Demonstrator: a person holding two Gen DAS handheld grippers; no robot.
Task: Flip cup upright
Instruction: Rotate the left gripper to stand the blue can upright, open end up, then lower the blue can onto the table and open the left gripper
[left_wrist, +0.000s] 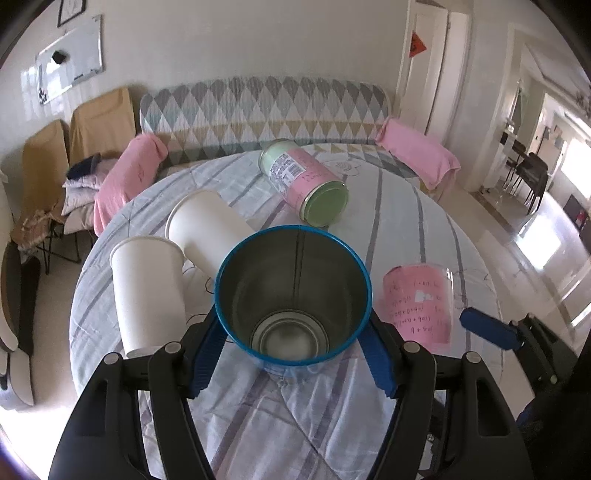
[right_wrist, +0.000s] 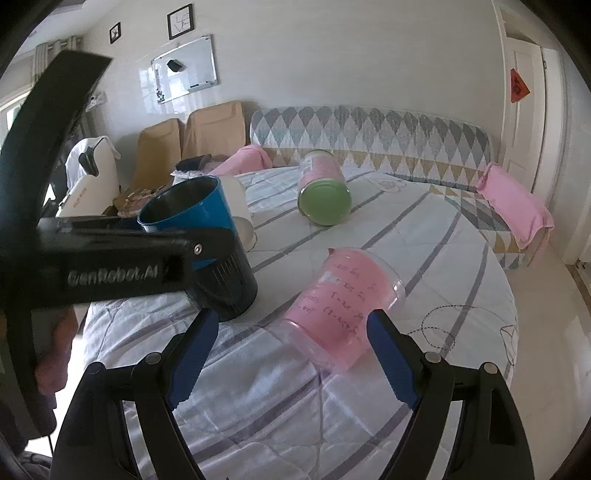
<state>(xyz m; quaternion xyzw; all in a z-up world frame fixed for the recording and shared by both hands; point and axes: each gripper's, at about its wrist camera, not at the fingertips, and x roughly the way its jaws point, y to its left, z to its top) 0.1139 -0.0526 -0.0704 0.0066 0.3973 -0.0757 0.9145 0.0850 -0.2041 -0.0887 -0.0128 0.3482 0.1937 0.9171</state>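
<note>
Right wrist shows the left gripper (right_wrist: 207, 254) pinching the tilted blue cup (right_wrist: 207, 236); released crooked, it could topple. Right gripper (right_wrist: 291, 354) hangs spread.

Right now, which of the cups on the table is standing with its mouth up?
The blue cup, gripped by the left claw. The two white cups, the pink cup and the green-ended can lie tipped over.

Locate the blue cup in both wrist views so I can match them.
Left wrist: blue cup at centre, between the left gripper fingers, mouth toward the camera.
Right wrist: left of centre, gripped.
Shared landmark: green-ended can lying beyond.
</note>
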